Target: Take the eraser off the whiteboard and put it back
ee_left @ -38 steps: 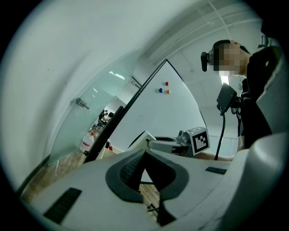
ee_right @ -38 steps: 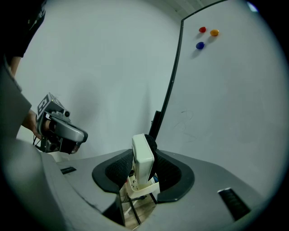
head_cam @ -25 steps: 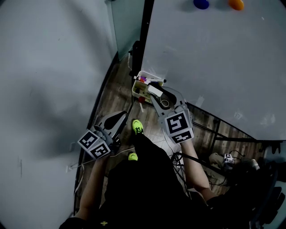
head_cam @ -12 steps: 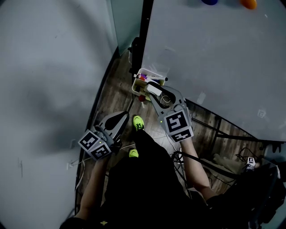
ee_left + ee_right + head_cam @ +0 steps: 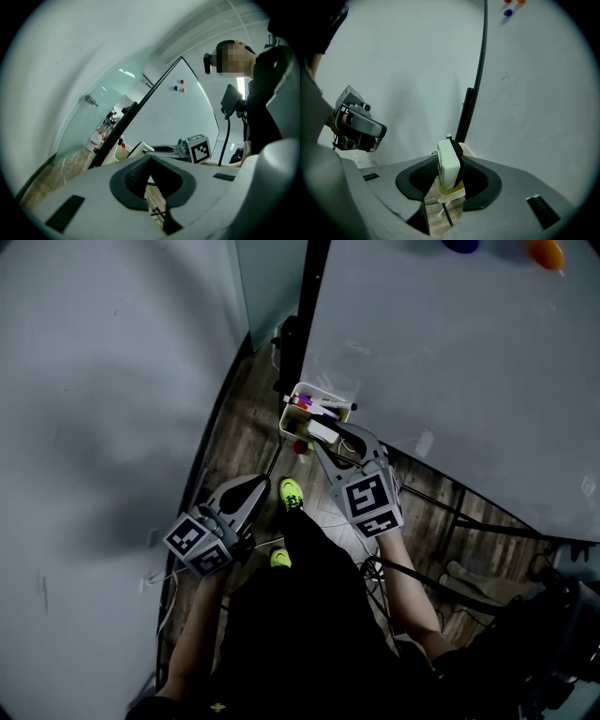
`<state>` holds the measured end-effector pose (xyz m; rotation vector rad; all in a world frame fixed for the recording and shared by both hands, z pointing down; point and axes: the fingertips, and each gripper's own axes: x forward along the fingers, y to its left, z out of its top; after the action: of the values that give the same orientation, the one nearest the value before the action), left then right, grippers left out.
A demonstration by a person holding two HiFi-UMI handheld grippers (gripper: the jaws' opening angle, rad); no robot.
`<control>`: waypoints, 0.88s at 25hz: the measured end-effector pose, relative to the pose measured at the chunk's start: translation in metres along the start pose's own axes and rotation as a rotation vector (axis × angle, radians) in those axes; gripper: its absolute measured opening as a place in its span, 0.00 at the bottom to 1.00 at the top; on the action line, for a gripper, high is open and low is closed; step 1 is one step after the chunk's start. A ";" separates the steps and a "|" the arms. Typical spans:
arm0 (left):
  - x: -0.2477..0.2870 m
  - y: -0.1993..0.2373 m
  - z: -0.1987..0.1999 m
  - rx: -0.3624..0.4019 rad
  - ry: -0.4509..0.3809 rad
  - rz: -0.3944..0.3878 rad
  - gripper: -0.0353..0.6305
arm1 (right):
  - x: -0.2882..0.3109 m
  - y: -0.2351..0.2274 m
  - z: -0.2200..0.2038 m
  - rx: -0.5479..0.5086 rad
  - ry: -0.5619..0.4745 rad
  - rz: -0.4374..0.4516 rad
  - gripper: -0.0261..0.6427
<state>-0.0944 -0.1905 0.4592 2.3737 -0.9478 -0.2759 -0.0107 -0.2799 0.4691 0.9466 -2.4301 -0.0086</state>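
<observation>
The white eraser (image 5: 323,431) with its black felt side is clamped upright between the jaws of my right gripper (image 5: 327,435), which is shut on it. It hangs just above the cream marker tray (image 5: 302,396) at the whiteboard's (image 5: 450,352) lower left corner. Seen along the right gripper (image 5: 449,158), the eraser (image 5: 448,164) stands over the tray's rim (image 5: 452,192), close to the whiteboard (image 5: 534,93). My left gripper (image 5: 247,491) is held low at the left, away from the board. Its jaws (image 5: 149,156) meet at the tips with nothing between them.
Coloured markers lie in the tray. A blue magnet (image 5: 461,245) and an orange magnet (image 5: 546,253) stick near the board's top. The board's black frame post (image 5: 302,306) runs along its left edge. Cables and the board's stand (image 5: 469,521) cross the wood floor at the right.
My right gripper has sunk a little toward the tray with the eraser still in it. The left gripper has kept still.
</observation>
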 end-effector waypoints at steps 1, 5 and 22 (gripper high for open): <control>0.000 0.000 -0.001 -0.002 0.001 0.001 0.08 | 0.001 0.000 -0.002 0.001 0.004 0.002 0.28; 0.000 0.002 -0.004 -0.010 0.008 0.003 0.08 | 0.006 0.002 -0.009 0.003 0.020 0.009 0.28; -0.002 0.014 -0.009 -0.033 0.022 0.011 0.08 | 0.022 0.010 -0.028 0.001 0.081 0.039 0.28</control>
<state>-0.0997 -0.1935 0.4746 2.3365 -0.9387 -0.2583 -0.0176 -0.2809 0.5052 0.8827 -2.3736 0.0438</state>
